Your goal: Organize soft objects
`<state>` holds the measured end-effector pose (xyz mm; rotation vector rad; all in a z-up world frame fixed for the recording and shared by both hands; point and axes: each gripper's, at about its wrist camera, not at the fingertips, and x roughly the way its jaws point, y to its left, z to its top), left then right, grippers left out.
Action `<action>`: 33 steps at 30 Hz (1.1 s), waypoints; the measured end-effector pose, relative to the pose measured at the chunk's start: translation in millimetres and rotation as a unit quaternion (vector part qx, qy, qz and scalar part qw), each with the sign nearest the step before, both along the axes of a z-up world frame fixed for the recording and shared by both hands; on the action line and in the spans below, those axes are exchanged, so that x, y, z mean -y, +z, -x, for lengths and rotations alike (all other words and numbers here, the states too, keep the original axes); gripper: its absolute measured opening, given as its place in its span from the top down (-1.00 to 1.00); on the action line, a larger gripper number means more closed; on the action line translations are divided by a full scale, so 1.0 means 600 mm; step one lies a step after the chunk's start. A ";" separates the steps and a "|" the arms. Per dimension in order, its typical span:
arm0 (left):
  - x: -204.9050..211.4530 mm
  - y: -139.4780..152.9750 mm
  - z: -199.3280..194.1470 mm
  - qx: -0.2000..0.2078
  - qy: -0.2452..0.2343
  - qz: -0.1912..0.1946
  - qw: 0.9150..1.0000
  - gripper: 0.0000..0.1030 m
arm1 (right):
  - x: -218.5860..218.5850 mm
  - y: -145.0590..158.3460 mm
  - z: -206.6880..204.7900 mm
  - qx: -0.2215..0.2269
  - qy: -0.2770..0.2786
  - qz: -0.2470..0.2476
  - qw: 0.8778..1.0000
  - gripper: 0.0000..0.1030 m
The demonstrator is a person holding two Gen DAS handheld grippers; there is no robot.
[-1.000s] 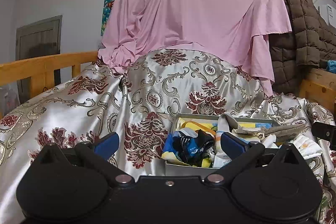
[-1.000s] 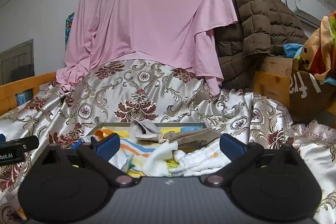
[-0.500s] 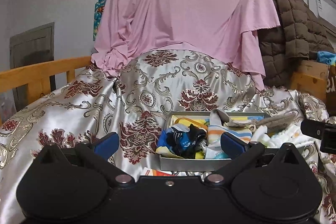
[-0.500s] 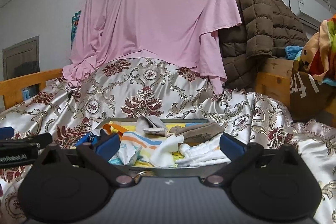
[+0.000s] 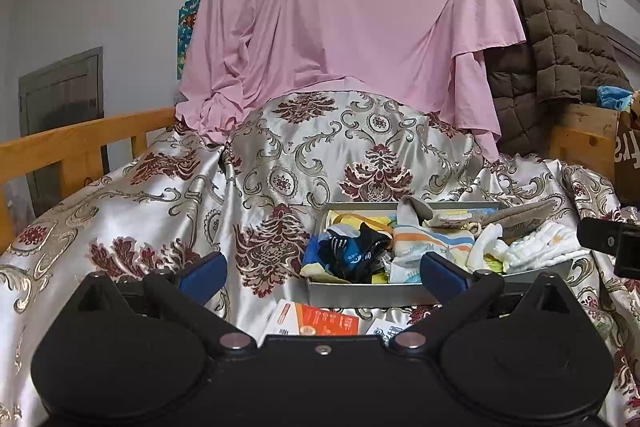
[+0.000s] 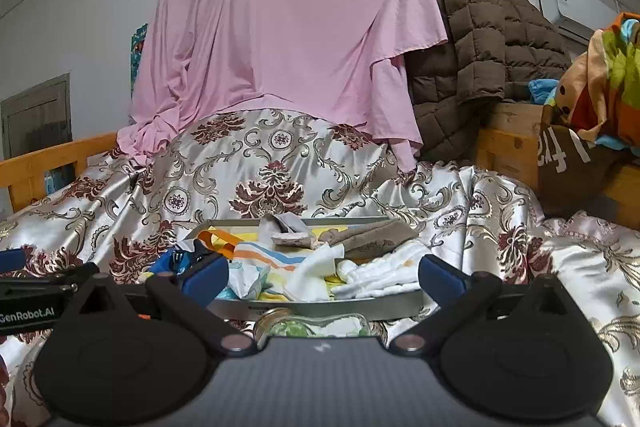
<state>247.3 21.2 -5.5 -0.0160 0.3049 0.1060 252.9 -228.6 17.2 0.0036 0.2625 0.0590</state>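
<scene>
A silver bedspread point(image 5: 280, 163) with maroon floral scrollwork, a plain pink sheet point(image 5: 352, 27), a quilted brown jacket point(image 6: 476, 39), and a grey tray point(image 6: 320, 307) holding white, orange-striped and black-and-blue socks point(image 5: 352, 251).

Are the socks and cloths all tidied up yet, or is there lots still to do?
Not yet. The soft things are already in the grey metal tray, but jumbled: black-and-blue socks, a striped cloth, white gloves. Nothing is in hand: left gripper and right gripper are open, empty. Sorting them all remains.

socks point(image 5: 352, 253) left in tray point(image 5: 360, 291) — gloves point(image 5: 536, 247) right
</scene>
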 end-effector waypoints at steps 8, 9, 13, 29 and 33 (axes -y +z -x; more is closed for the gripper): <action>-0.003 -0.007 0.036 -0.012 0.010 0.001 1.000 -0.99 | 0.004 -0.012 0.026 -0.014 -0.008 -0.009 1.000 -0.99; -0.003 -0.007 0.041 -0.011 0.011 0.002 1.000 -0.99 | 0.004 -0.012 0.028 -0.014 -0.008 -0.010 1.000 -0.99; -0.005 -0.004 0.056 -0.005 0.016 0.003 1.000 -0.98 | 0.004 -0.012 0.042 -0.014 -0.007 -0.011 1.000 -0.99; -0.005 0.000 0.120 -0.005 0.036 0.011 0.999 -0.99 | 0.005 -0.006 0.105 -0.004 -0.014 -0.023 1.000 -0.99; -0.004 -0.001 0.132 -0.008 0.038 0.012 0.999 -0.99 | 0.005 -0.005 0.120 -0.005 -0.016 -0.027 0.999 -0.99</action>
